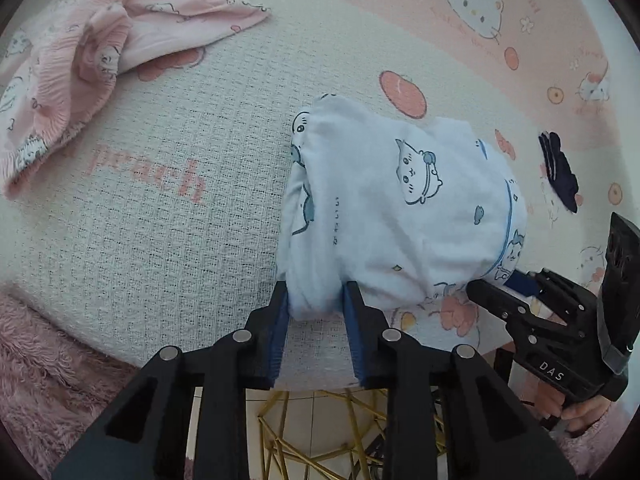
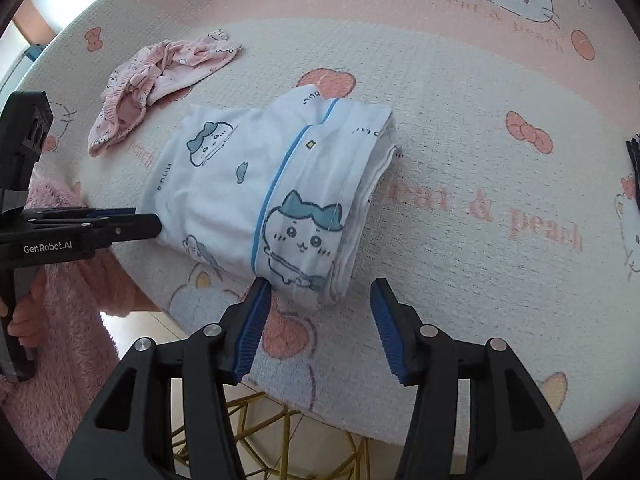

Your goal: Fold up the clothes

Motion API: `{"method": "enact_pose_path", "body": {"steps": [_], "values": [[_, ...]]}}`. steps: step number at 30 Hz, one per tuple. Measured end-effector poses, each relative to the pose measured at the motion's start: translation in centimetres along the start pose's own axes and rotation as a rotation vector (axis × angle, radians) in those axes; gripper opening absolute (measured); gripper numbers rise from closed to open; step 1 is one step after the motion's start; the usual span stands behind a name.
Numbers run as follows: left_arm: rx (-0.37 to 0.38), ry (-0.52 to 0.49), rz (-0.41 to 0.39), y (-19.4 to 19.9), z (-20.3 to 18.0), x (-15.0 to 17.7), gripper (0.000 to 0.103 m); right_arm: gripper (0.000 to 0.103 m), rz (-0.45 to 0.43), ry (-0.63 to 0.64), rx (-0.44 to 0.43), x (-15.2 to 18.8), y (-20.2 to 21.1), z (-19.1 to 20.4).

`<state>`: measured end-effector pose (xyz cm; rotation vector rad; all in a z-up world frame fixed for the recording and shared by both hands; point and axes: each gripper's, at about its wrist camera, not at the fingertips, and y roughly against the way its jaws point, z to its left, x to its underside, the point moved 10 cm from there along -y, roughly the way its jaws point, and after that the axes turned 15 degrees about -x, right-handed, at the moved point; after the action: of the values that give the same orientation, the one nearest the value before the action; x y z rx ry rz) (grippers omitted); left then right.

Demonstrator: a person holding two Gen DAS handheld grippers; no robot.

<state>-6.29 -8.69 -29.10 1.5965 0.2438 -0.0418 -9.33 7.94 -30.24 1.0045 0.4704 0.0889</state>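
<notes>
Nearest the left wrist camera, the left gripper (image 1: 316, 300) is seen with its blue-padded fingers (image 1: 280, 320) pinching the near left corner of a folded white garment (image 1: 392, 216), the cloth bunched between the pads. In the right wrist view, the right gripper (image 2: 320, 308) is held with its fingers (image 2: 254, 320) spread: the near right corner of the garment lies between them, one pad just beside the cloth, the other well apart from it, so nothing is gripped there.

The white garment, printed with blue cartoon animals and edged with a blue stripe, is laid in a thick, already doubled bundle at the near edge of the desk (image 1: 160, 220), which is covered by a pink and cream cartoon cloth. The step in hand is judged to be the taking hold of the bundle's near edge at both corners, either for one more fold away from the person or for lifting it aside. For the next move, the right fingers would have to be closed on their corner, so that both ends can be raised evenly and the layers kept from slipping.

Farther back on the left, a crumpled pink garment (image 1: 80, 60) is left unfolded. A small dark item (image 1: 558, 168) lies at the far right.
</notes>
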Motion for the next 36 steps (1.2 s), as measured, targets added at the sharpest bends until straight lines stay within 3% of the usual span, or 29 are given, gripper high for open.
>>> {"method": "enact_pose_path", "body": {"steps": [1, 5, 8, 13, 15, 16, 18, 20, 22, 25, 28, 29, 31, 33, 34, 35, 36], "values": [[-0.005, -0.006, -0.004, 0.1, -0.1, -0.1, 0.024, 0.030, 0.005, 0.012, -0.015, -0.1, -0.4, 0.3], [-0.017, -0.014, -0.020, -0.5, -1.2, 0.4, 0.020, 0.019, -0.034, 0.090, 0.030, -0.4, 0.9, 1.2], [-0.034, -0.039, -0.028, 0.2, 0.0, 1.2, 0.020, 0.014, -0.048, 0.050, 0.013, -0.5, 1.7, 0.4], [-0.048, -0.049, -0.021, -0.9, -2.1, 0.2, 0.020, 0.011, -0.029, 0.046, 0.055, -0.3, 1.6, -0.4], [-0.060, -0.043, -0.014, -0.8, -0.6, 0.5, 0.020, 0.008, -0.019, -0.006, 0.089, 0.4, 2.0, -1.8], [-0.051, -0.036, -0.003, -0.8, -0.5, 0.5, 0.020, 0.000, -0.014, -0.036, 0.119, 0.8, 2.2, -2.9], [-0.017, -0.002, 0.021, -0.5, -0.2, 0.4, 0.023, 0.001, -0.005, -0.126, 0.198, 2.1, 3.2, -6.6], [0.002, 0.036, -0.050, 1.5, 0.3, -0.9, 0.024, 0.004, -0.057, -0.213, 0.103, 1.9, 4.8, -7.3], [0.007, 0.041, -0.138, 3.7, 0.4, -2.4, 0.024, 0.010, -0.098, -0.118, 0.067, 0.2, 5.3, -4.5], [-0.010, -0.113, -0.226, 4.6, -2.1, -4.0, 0.024, 0.020, -0.158, 0.024, 0.013, -2.4, 6.2, -0.1], [-0.063, -0.218, -0.147, 0.9, -3.5, -4.6, 0.024, 0.021, -0.086, 0.170, -0.003, -3.2, 2.7, 4.1], [-0.101, -0.240, -0.110, -0.9, -3.7, -4.3, 0.024, 0.020, -0.051, 0.215, 0.035, -3.0, 1.3, 4.5], [-0.061, -0.209, -0.103, -1.3, -3.1, -4.2, 0.023, 0.014, -0.012, 0.269, 0.120, -3.0, -0.4, 3.3], [-0.041, -0.138, -0.083, -1.0, -1.6, -4.3, 0.014, 0.015, -0.040, 0.174, 0.064, -3.4, 0.5, 1.5], [-0.100, -0.106, -0.076, -1.2, -0.2, -4.3, 0.016, 0.017, -0.055, 0.116, 0.040, -3.7, 1.1, 0.5], [-0.120, -0.058, -0.071, -1.3, 1.0, -4.3, 0.027, 0.020, -0.070, 0.075, 0.031, -3.9, 1.9, -0.3], [-0.139, -0.010, -0.065, -1.4, 2.2, -4.4, 0.027, 0.021, -0.087, 0.073, 0.058, -4.0, 2.8, -0.7]]}}
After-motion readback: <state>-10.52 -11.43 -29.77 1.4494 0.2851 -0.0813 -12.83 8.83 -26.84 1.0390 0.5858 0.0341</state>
